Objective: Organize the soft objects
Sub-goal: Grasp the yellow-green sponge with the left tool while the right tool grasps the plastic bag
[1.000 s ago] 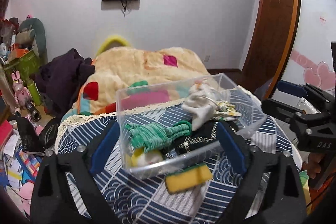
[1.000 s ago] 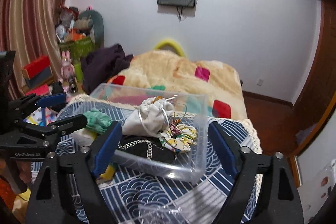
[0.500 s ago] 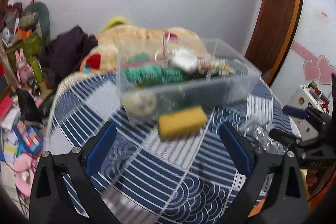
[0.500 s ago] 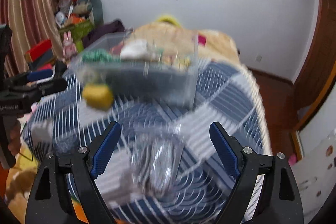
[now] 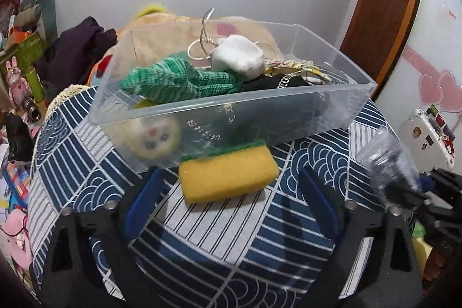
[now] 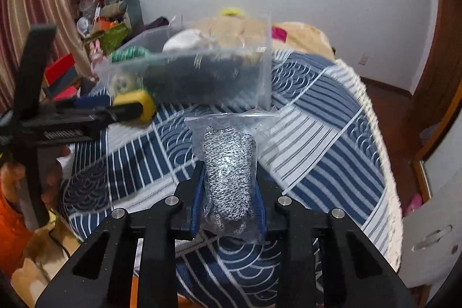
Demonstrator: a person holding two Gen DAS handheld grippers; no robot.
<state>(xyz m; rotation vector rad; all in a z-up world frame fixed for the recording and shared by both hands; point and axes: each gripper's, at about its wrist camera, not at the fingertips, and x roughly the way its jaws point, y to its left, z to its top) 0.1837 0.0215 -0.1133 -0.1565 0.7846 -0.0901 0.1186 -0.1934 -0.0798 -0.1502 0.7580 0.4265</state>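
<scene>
A clear plastic bin (image 5: 260, 106) stands on the blue patterned tablecloth (image 5: 245, 235). It holds a green knit piece (image 5: 179, 80), a white pouch (image 5: 239, 57), black cloth and a small plush. A yellow sponge (image 5: 228, 175) with a green top lies in front of the bin. My left gripper (image 5: 231, 204) is open, its pads either side of the sponge's near edge. My right gripper (image 6: 228, 192) is shut on a clear bag of grey speckled knit (image 6: 228, 163), near the bin (image 6: 202, 77). The bag also shows in the left wrist view (image 5: 389, 163).
A bed with a peach quilt (image 6: 297, 36) lies behind the table. Toys and boxes (image 6: 104, 19) pile up at the left wall. A wooden door (image 5: 384, 5) is at the right. The table edge (image 6: 381, 152) drops off at the right.
Both grippers dropped lower and closer to the table. My right gripper closed on the bagged knit. My left gripper moved up to the yellow sponge.
</scene>
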